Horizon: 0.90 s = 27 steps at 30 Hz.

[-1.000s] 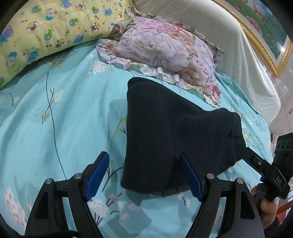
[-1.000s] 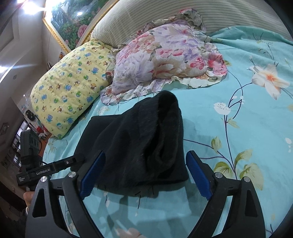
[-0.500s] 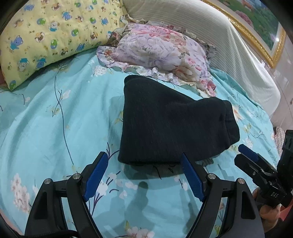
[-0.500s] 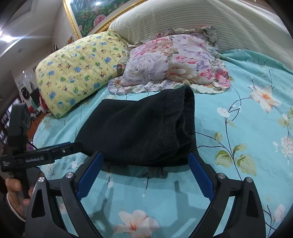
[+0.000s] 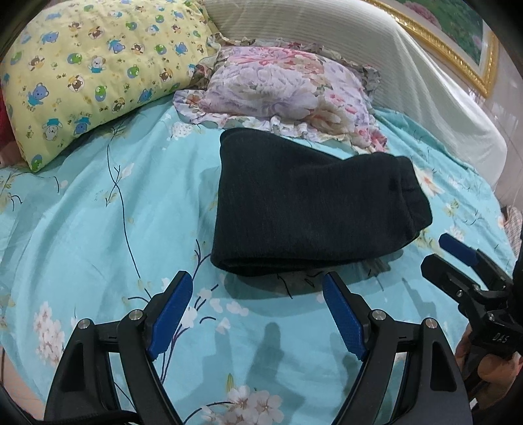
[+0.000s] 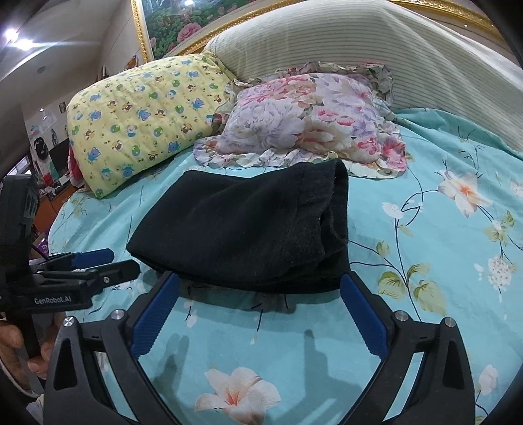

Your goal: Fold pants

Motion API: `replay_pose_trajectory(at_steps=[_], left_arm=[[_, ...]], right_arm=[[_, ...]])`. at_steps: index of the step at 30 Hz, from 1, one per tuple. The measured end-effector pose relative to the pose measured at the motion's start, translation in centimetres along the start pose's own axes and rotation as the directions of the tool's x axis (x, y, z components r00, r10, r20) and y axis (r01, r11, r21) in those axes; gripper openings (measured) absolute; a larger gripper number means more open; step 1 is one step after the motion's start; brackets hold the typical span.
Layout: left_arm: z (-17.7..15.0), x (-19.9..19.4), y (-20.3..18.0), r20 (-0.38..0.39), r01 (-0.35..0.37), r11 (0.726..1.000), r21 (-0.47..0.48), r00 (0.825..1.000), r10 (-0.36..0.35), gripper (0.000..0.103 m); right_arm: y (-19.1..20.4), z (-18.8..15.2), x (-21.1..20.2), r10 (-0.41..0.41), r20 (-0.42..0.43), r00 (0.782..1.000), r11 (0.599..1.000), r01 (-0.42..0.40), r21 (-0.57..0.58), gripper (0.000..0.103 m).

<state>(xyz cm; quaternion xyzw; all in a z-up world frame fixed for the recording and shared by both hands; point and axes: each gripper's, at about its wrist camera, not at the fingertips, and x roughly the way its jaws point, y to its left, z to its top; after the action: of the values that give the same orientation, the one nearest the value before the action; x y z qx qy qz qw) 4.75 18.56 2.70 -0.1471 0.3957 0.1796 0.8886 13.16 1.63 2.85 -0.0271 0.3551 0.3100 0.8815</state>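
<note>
Both my tools, the left tool (image 5: pixel 253 314) and the right tool (image 6: pixel 260 314), are released, the right's jaws just widening; ahead, the folded pants (image 5: pixel 307 209) lie on the flowered bed (image 5: pixel 98 229) before the pillows (image 5: pixel 94 65).

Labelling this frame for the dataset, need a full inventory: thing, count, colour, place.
folded pants: 1, black, middle of the bed, just ahead of both grippers
bedsheet: 1, turquoise with flower print, covers the bed
cartoon pillow: 1, yellow with animal print, head of the bed, left in both views
floral pillow: 1, pink and lilac with ruffled edge, behind the pants
striped bolster: 1, off-white, behind the pillows
framed painting: 1, gold frame, green floral scene, wall behind the bed
left gripper: 1, black with blue pads, open, nothing between the pads
right gripper: 1, black with blue pads, open, jaws just widened, nothing between the pads
hands: 2, one on each gripper handle
</note>
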Motion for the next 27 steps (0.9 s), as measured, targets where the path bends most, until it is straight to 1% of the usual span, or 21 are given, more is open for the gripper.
replay_pose_trajectory(at_steps=[6, 11, 17, 27], left_arm=[[-0.6, 0.6, -0.6, 0.014, -0.037, 0.999, 0.031, 0.999, 0.036, 0.083], [-1.0, 1.5, -1.1, 0.002, -0.059, 0.997, 0.046, 0.998, 0.059, 0.083], [-1.3, 1.8, -1.0, 0.017, -0.068, 0.997, 0.042, 0.998, 0.067, 0.083], [-1.4, 1.7, -0.8, 0.043, -0.084, 0.996, 0.043, 0.996, 0.082, 0.084]], right_arm=[[0.3, -0.7, 0.5, -0.013, -0.002, 1.000, 1.000, 0.013, -0.008, 0.100], [0.5, -1.2, 1.4, -0.019, -0.009, 1.000, 1.000, 0.019, -0.005, 0.100], [0.7, -1.6, 1.9, -0.018, -0.010, 1.000, 1.000, 0.017, -0.018, 0.100], [0.9, -1.8, 2.1, -0.002, 0.022, 1.000, 1.000, 0.002, -0.020, 0.101]])
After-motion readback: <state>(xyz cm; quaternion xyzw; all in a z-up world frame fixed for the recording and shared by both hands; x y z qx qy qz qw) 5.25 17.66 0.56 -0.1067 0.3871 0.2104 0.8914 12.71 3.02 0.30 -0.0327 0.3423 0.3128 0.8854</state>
